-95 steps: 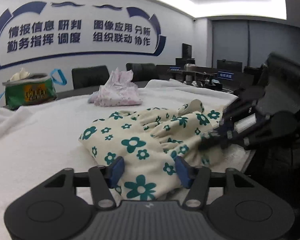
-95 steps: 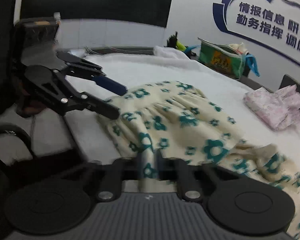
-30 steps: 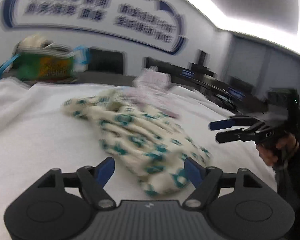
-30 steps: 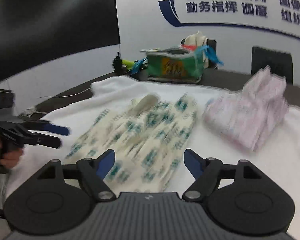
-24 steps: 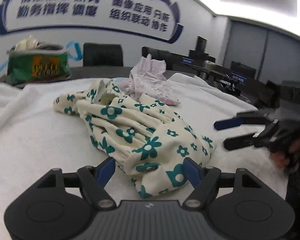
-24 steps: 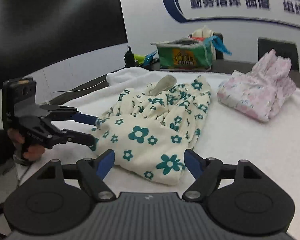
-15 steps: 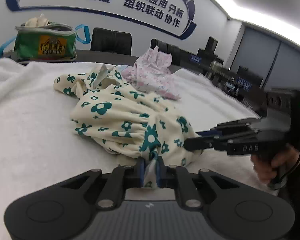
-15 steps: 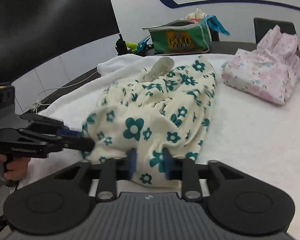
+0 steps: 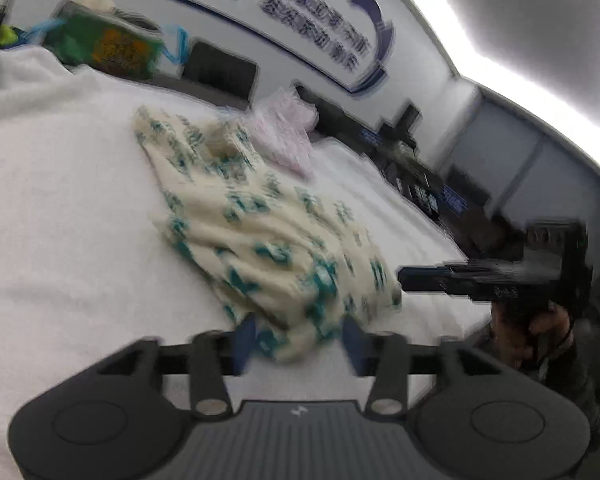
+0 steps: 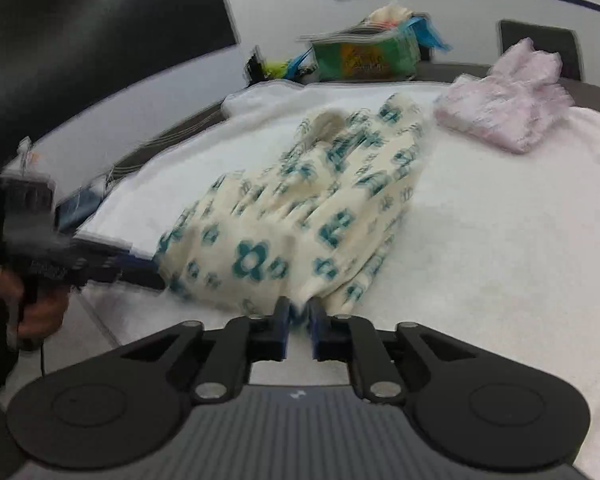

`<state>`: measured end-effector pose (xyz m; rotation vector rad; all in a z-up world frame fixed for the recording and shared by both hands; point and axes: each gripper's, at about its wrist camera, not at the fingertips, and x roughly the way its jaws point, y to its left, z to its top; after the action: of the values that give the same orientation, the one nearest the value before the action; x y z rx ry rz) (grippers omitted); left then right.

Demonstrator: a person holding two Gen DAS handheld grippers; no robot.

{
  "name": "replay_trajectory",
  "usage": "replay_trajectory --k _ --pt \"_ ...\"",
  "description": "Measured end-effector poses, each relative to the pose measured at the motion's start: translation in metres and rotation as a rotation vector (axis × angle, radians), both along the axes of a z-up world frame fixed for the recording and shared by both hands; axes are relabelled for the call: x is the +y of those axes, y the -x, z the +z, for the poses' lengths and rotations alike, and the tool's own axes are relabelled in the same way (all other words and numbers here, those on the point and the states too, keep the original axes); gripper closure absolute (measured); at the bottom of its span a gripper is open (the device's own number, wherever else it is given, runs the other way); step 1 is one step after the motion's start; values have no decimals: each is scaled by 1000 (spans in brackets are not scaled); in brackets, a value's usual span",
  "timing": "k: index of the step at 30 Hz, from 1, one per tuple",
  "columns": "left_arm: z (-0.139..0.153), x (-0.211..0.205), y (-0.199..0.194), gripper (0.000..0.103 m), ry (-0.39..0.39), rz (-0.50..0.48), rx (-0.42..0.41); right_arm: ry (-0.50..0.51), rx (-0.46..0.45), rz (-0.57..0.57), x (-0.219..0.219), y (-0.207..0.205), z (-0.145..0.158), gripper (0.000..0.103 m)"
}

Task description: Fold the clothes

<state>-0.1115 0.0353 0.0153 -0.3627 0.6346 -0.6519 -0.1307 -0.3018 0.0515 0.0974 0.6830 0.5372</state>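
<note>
A cream garment with teal flowers (image 9: 260,220) lies crumpled on the white towel-covered table (image 9: 60,220); it also shows in the right wrist view (image 10: 300,208). My left gripper (image 9: 298,338) is open, its blue pads either side of the garment's near hem. My right gripper (image 10: 299,316) is shut on the garment's near edge. The right gripper shows at the right of the left wrist view (image 9: 440,278), its fingers closed at the cloth's corner. The left gripper shows at the left of the right wrist view (image 10: 140,272). Both views are motion-blurred.
A folded pink garment (image 10: 508,112) lies at the far side of the table, also in the left wrist view (image 9: 284,132). A green bag (image 10: 364,54) stands beyond the towel. Black chairs (image 9: 220,72) and desks line the back. The table's front edge is near both grippers.
My left gripper has opened and let go of the hem it was pinching half a second ago. My right gripper has stayed shut on the garment. Both views have swung, and the garment lies stretched longer.
</note>
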Motion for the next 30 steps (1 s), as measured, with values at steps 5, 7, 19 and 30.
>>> replay_trajectory --k 5,7,19,30 --pt "10 9 -30 31 22 177 53 -50 -101 -59 -11 -23 13 35" --pt "4 1 -54 35 0 215 149 -94 -79 -58 -7 -47 8 35" --pt "21 -34 -65 98 -39 185 15 -84 -150 93 23 -62 13 101" --pt "0 -33 -81 40 -102 234 9 0 -19 34 37 -110 -30 75"
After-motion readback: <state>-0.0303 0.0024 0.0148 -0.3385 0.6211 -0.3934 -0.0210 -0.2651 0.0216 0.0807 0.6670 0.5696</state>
